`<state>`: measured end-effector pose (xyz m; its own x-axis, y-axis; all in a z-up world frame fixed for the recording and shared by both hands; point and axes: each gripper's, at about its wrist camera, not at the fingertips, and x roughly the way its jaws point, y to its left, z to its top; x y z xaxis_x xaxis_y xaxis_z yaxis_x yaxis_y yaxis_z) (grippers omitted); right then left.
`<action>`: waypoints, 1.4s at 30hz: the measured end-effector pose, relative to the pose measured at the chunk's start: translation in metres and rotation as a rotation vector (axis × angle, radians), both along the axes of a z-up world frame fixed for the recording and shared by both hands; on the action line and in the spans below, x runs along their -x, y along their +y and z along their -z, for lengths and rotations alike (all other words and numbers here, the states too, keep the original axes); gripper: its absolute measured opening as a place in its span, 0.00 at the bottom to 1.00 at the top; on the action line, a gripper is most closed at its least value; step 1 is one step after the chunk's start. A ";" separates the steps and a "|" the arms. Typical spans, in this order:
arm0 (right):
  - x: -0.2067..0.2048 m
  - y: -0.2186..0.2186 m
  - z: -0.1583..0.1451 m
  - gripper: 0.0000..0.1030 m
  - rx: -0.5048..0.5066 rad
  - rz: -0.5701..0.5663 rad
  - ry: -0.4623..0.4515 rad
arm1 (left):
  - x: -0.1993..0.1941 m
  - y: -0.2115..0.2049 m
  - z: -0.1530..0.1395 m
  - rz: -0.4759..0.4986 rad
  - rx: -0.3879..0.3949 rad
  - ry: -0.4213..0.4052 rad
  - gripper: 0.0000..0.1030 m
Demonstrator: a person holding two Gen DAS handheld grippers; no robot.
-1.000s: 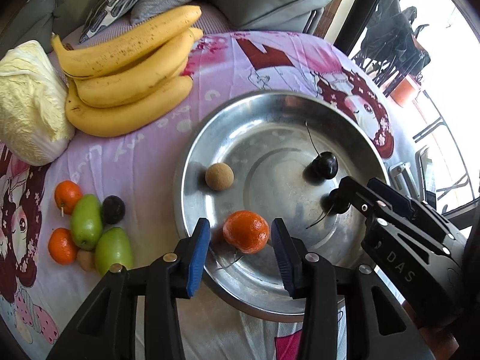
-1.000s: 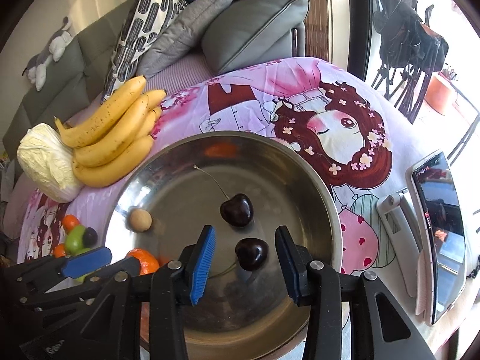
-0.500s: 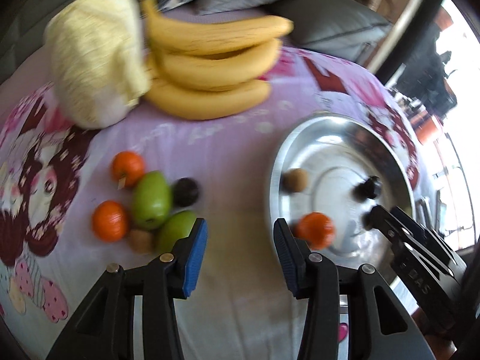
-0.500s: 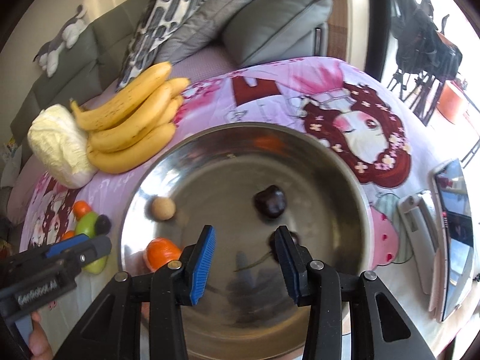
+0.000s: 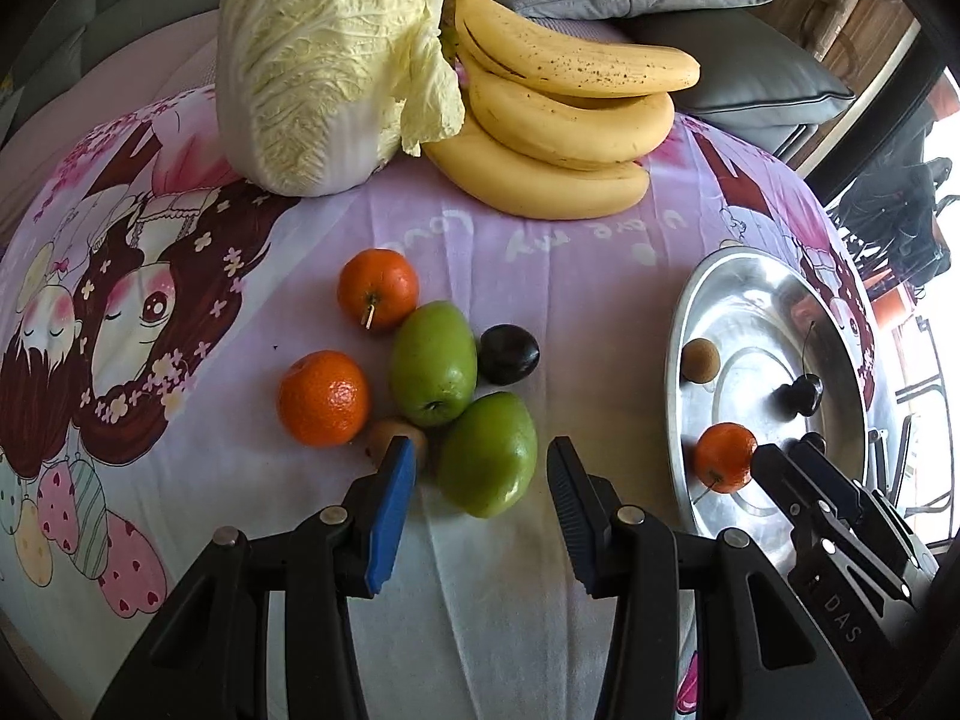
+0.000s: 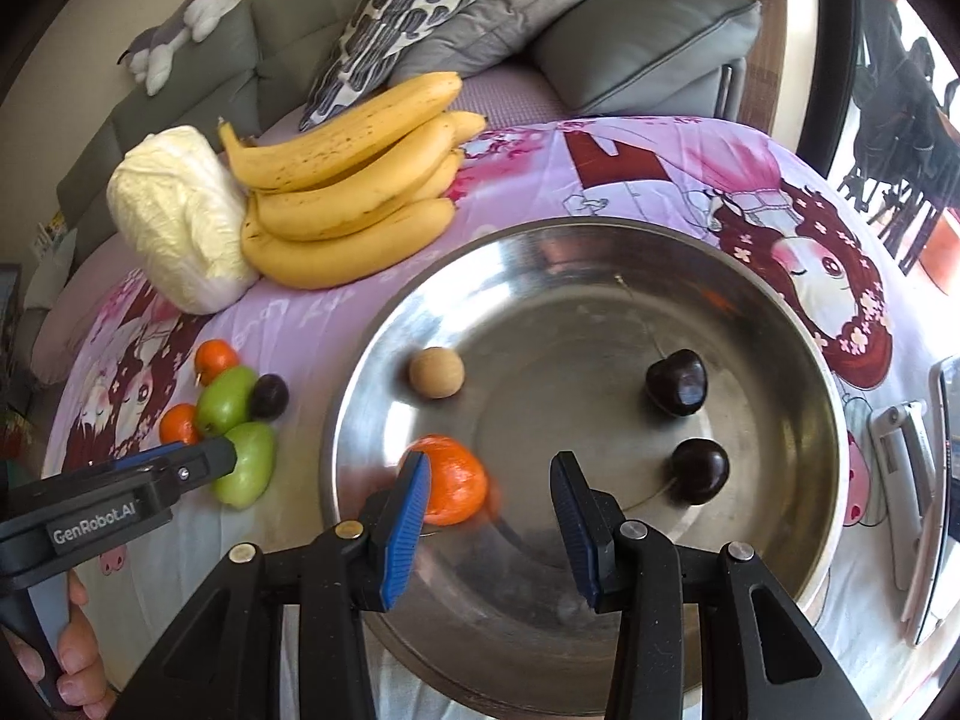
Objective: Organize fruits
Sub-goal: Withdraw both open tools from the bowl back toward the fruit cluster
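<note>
- Nearest us, our left gripper [image 5: 480,504] hangs over the cloth-covered surface [image 5: 540,600], fingers [image 5: 393,507] parted and empty, with the nearer green fruit [image 5: 487,461] just beyond the gap.
- Our right gripper [image 6: 489,516] hovers above the steel basin [image 6: 600,276], fingers spread with nothing between them; a tangerine [image 6: 457,480] lies just past the left finger.
- Further into the basin sit two dark cherries [image 6: 699,471] and a small tan fruit [image 6: 437,372], well apart.
- On the surface left of the basin we see a cluster: two tangerines [image 5: 323,397], a second green fruit [image 5: 433,372], a dark plum [image 5: 508,354] and a small brown fruit [image 5: 384,438].
- Farthest, a banana bunch [image 5: 558,138] lies beside a cabbage [image 5: 324,60].
</note>
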<state>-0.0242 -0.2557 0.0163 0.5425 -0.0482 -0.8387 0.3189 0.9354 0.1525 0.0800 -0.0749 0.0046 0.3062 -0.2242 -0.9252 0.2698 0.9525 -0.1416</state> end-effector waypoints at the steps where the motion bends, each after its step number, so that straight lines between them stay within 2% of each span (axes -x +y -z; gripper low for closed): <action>1: 0.000 0.000 0.000 0.44 0.001 -0.002 0.001 | 0.000 0.000 0.000 0.001 0.001 0.001 0.45; 5: 0.001 -0.002 0.001 0.47 -0.004 0.012 -0.001 | 0.000 -0.002 0.003 -0.005 0.000 0.006 0.48; 6: 0.001 -0.004 0.001 0.55 -0.009 0.021 -0.002 | -0.001 -0.001 0.004 -0.010 -0.003 0.008 0.57; 8: 0.002 -0.006 0.002 0.66 -0.009 0.031 -0.003 | -0.001 -0.001 0.004 -0.025 -0.013 0.007 0.66; 11: 0.003 -0.009 0.000 0.70 -0.012 0.044 -0.013 | -0.002 -0.001 0.004 -0.033 -0.031 0.003 0.67; 13: 0.003 -0.011 0.001 0.79 -0.024 0.052 -0.015 | -0.002 -0.001 0.004 -0.037 -0.041 -0.001 0.69; 18: 0.004 -0.015 0.000 0.89 -0.024 0.074 -0.020 | -0.002 0.001 0.000 -0.059 -0.035 -0.024 0.87; 20: 0.004 -0.015 0.000 0.90 -0.020 0.079 -0.018 | -0.002 0.004 -0.002 -0.070 -0.033 -0.036 0.88; 22: 0.004 -0.015 0.000 0.99 -0.018 0.077 -0.016 | -0.002 0.006 -0.003 -0.082 -0.028 -0.046 0.91; 42: 0.006 -0.004 -0.008 1.00 0.021 0.048 -0.083 | -0.001 0.010 -0.011 -0.092 -0.006 -0.076 0.93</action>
<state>-0.0299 -0.2596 0.0241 0.6071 -0.0929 -0.7892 0.3504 0.9227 0.1609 0.0806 -0.0651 0.0158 0.3948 -0.1865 -0.8996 0.1910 0.9744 -0.1182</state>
